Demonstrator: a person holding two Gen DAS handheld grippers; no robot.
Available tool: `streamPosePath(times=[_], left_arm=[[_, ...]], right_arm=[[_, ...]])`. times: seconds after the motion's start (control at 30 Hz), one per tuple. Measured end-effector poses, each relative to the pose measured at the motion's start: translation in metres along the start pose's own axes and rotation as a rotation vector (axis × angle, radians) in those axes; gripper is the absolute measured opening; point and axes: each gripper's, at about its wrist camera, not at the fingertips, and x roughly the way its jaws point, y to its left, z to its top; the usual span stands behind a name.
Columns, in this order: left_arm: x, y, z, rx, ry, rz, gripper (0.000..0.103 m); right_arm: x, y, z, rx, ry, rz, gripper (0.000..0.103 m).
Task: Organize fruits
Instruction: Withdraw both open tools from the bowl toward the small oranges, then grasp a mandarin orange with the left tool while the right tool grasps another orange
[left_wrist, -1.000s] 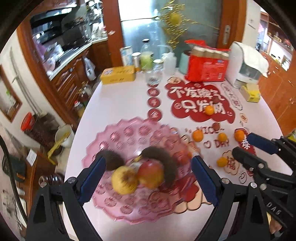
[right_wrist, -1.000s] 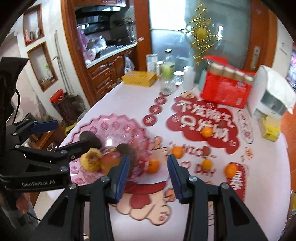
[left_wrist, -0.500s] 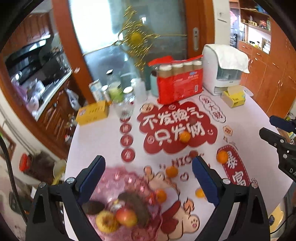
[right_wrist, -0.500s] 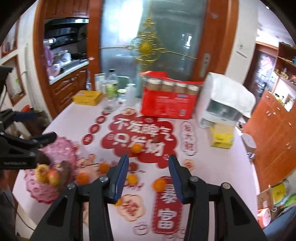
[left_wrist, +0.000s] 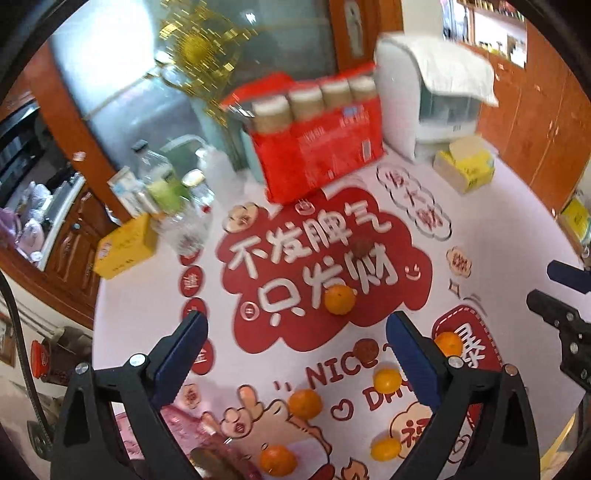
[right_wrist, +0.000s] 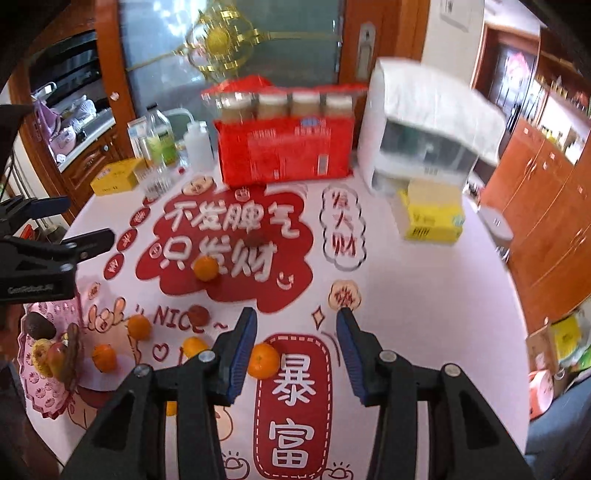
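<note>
Small round mandarins lie scattered over the surface (right_wrist: 424, 295), bright orange and glossy: one mandarin (right_wrist: 206, 268) sits on the big red cloud decal (right_wrist: 229, 251), another mandarin (right_wrist: 263, 360) lies just beside the left finger of the right hand-held gripper (right_wrist: 295, 350), at the edge of a red label decal, and three more are spread toward the pink fruit plate (right_wrist: 48, 387) at the left edge. Two dark reddish-brown fruits, too blurred to name, rest among them, one near the word "NICE" (right_wrist: 197, 314). The plate holds a yellow fruit, a red apple (right_wrist: 55, 356) and dark fruits piled together. Both tools hang above the surface with fingers spread wide and nothing between them; the left hand-held gripper (left_wrist: 295, 354) frames the cloud decal and the upper mandarin (left_wrist: 340, 300). The surface is white, covered with red and pink festive stickers bearing Chinese characters. At its far side stand a red multipack of jars (right_wrist: 284, 147), a white appliance under a cloth (right_wrist: 424, 129), a yellow tissue box (right_wrist: 432, 218), bottles and a yellow carton. Wooden cabinets and a frosted glass door with a gold ornament surround it.
</note>
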Motion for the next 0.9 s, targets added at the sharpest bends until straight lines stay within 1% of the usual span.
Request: streamPosePath(times=[0.13, 0.23, 0.3, 0.4, 0.57, 0.67, 0.8, 0.87, 0.9], left_arm=[[0.047, -0.017, -0.003, 0.042, 0.068, 0.010, 0.097], [0.081, -0.021, -0.006, 0.028, 0.133, -0.021, 0.097], [0.099, -0.020, -0.008, 0.002, 0.158, -0.049, 0.097], [0.117, -0.017, -0.008, -0.046, 0.165, -0.074, 0.097], [0.143, -0.016, -0.007, -0.111, 0.170, -0.097, 0.096], [0.158, -0.021, -0.008, -0.120, 0.177, -0.098, 0.090], [0.170, -0.028, -0.008, -0.120, 0.174, -0.094, 0.087], [0.176, -0.030, -0.007, -0.121, 0.175, -0.094, 0.078], [0.178, -0.031, -0.007, -0.124, 0.177, -0.095, 0.075]], right_arm=[[0.034, -0.001, -0.014, 0.019, 0.074, 0.039, 0.045], [0.060, 0.001, -0.026, 0.033, 0.133, 0.071, 0.045], [0.075, 0.003, -0.033, 0.044, 0.170, 0.093, 0.045], [0.093, 0.005, -0.042, 0.057, 0.208, 0.121, 0.045], [0.113, 0.008, -0.049, 0.073, 0.237, 0.153, 0.045], [0.121, 0.008, -0.051, 0.081, 0.239, 0.165, 0.045], [0.125, 0.010, -0.049, 0.091, 0.229, 0.199, 0.045], [0.125, 0.012, -0.050, 0.086, 0.226, 0.207, 0.045], [0.126, 0.014, -0.050, 0.083, 0.225, 0.211, 0.045]])
